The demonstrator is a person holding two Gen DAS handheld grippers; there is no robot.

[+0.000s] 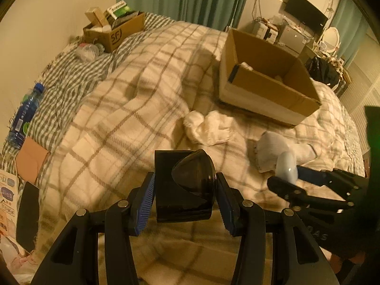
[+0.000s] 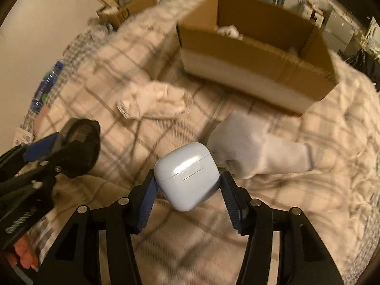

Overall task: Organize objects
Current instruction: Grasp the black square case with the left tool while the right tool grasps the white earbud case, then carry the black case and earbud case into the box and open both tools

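My left gripper [image 1: 185, 190] is shut on a glossy black box-shaped object [image 1: 184, 185] and holds it above the plaid blanket [image 1: 123, 123]. My right gripper [image 2: 187, 185] is shut on a pale blue earbud case [image 2: 187, 175], also off the bed; it shows at the right of the left wrist view [image 1: 287, 168]. The left gripper and its black object [image 2: 80, 144] show at the left of the right wrist view. An open cardboard box [image 1: 268, 90] [image 2: 256, 54] sits beyond, with white items inside. A cream sock [image 1: 209, 128] [image 2: 152, 102] and a white sock [image 1: 282, 152] [image 2: 256, 144] lie in front of it.
A smaller cardboard box [image 1: 114, 30] full of packages stands at the bed's far left corner. A blue water bottle [image 1: 23, 116] lies at the left edge near a pink card [image 1: 30, 161]. A desk with a monitor [image 1: 306, 14] stands beyond the bed.
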